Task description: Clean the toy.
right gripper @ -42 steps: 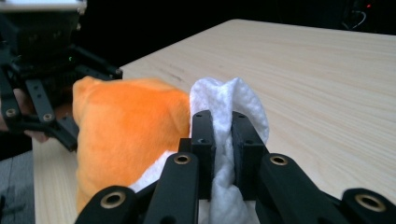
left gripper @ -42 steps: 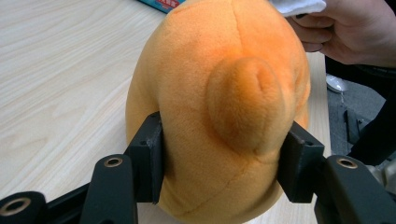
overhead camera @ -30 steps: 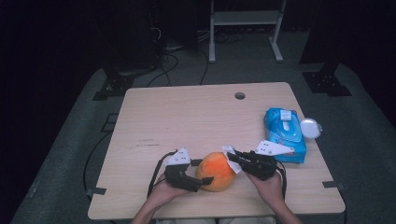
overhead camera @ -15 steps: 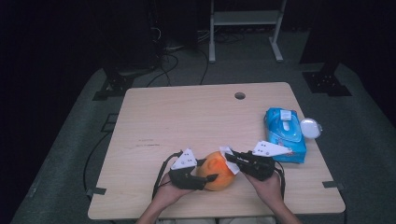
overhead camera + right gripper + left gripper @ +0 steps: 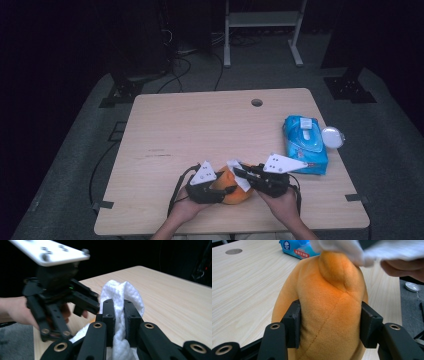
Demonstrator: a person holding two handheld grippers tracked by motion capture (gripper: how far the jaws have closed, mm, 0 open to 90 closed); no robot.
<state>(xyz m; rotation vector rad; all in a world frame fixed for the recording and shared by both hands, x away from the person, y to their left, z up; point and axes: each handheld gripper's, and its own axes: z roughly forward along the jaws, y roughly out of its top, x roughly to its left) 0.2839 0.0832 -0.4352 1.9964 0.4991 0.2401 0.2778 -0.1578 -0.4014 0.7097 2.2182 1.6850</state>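
Near the front edge of the worktop [image 5: 200, 125], an orange plush toy [image 5: 235, 187] sitting between the two claws. Left claw [image 5: 329, 325] just now closing in, pads pressed into the plush flanks on either side, the soft body bulging between them. Right claw [image 5: 119, 317] pressed tight on a white cloth [image 5: 122, 293], folds of it bunched up above the jaws and hanging below. In the left gripper view, that same cloth lying across the top of the toy, with a fingertip of the right hand [image 5: 402, 267] just beside it. In the right gripper view, the left claw's black body and grey plate crowding the left side, blocking sight of the toy. Farther off to the right, a blue pack of wet wipes [image 5: 305, 142] flat on the worktop, well apart from the toy, with a small round white lid [image 5: 333, 136] touching its far side at the worktop's edge. Round cable hole [image 5: 257, 102] near the far edge. Beyond the worktop, dark floor with trailing cables [image 5: 190, 55] and a white metal frame [image 5: 262, 22].
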